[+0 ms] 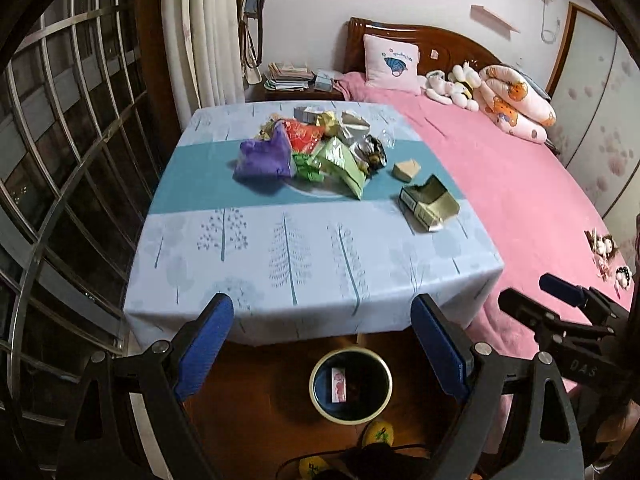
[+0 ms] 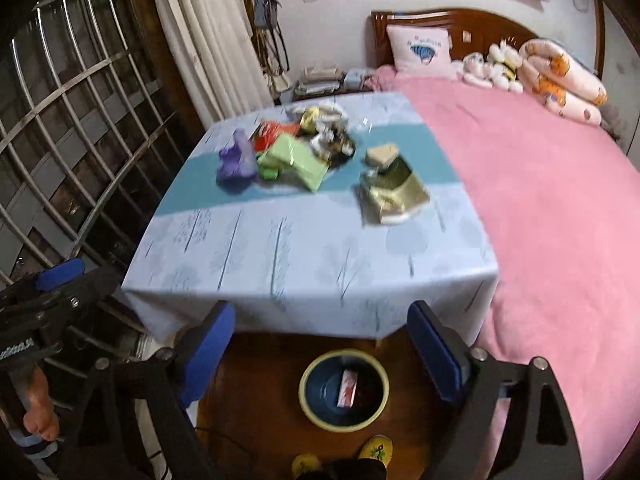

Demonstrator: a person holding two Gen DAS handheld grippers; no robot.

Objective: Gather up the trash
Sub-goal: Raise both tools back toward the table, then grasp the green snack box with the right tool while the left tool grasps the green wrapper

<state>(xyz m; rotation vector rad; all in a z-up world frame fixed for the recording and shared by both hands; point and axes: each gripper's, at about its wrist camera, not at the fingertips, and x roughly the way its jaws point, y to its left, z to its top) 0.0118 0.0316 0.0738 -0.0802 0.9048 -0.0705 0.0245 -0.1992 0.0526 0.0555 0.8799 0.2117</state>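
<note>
- The left hand-held gripper (image 1: pixel 322 346) has its two blue fingers (image 1: pixel 206 344) wide apart, with nothing between them.
- The right hand-held gripper (image 2: pixel 320 354) is spread apart too, and it is empty.
- Both are held up in front of the near edge of the bench (image 1: pixel 312 280), above the floor. I think they are waiting here, ready to reach for the next piece.
- The trash is a heap of wrappers (image 1: pixel 312 152) near the middle of the bench, on the teal stripe of the cloth.
- In the heap there is a purple bag (image 1: pixel 262 160), a light green packet (image 1: pixel 340 160), a red wrapper (image 1: pixel 304 134) and some shiny foil (image 1: pixel 354 126).
- A small tan piece (image 1: pixel 407 170) lies alone just to the right of the heap.
- A torn open green box (image 1: pixel 430 202) lies closer to the right edge of the bench, apart from the heap.
- A round bin (image 1: pixel 351 386) stands on the floor just in front of the bench, right below the grippers. That spot makes dropping things in easy.
- A small pink and white packet (image 1: pixel 339 384) already lies inside the bin, so some trash is in.
- Most of the trash is on the bench, so I think the job is only just begun.
- The right view is blurry, so the small bits are hard to name there.
</note>
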